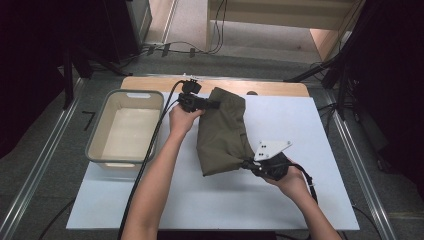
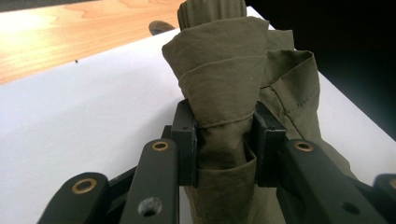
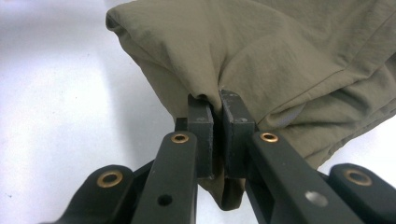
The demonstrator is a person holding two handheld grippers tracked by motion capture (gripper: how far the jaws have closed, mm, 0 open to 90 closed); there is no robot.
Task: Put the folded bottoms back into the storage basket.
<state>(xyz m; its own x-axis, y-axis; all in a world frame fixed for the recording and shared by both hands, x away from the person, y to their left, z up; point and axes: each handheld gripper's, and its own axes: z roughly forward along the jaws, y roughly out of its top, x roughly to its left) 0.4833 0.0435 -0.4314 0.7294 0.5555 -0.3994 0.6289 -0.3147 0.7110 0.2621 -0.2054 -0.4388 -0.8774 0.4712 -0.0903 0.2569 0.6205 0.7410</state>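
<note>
Garment first: the olive cloth [image 1: 222, 132] lay folded into a thick bundle near the middle of the white sheet [image 1: 310, 200] that covered the table, with the pale bin [image 1: 102, 134] standing open just to its left. I judged the step in hand to be carrying that bundle toward the bin, so the aim was to lift it as one piece without letting the fold spill.

My left gripper [image 1: 207, 104] pinched the far end of the bundle; in the left gripper view its pads [image 2: 185, 140] squeezed a fat, many-layered roll of fabric [image 2: 224, 93], so the jaws stood apart only by the thickness of the cloth. My right gripper [image 1: 250, 163] pinched the near corner, and in the right gripper view its pads [image 3: 201, 135] were almost together on a thin pleat of cloth [image 3: 280, 60].

That thin pinch looked the weaker hold to me. I thought it best to raise both ends evenly, keep the cloth gently taut between them, and clear the bin's rim [image 1: 150, 125] before swinging across.
</note>
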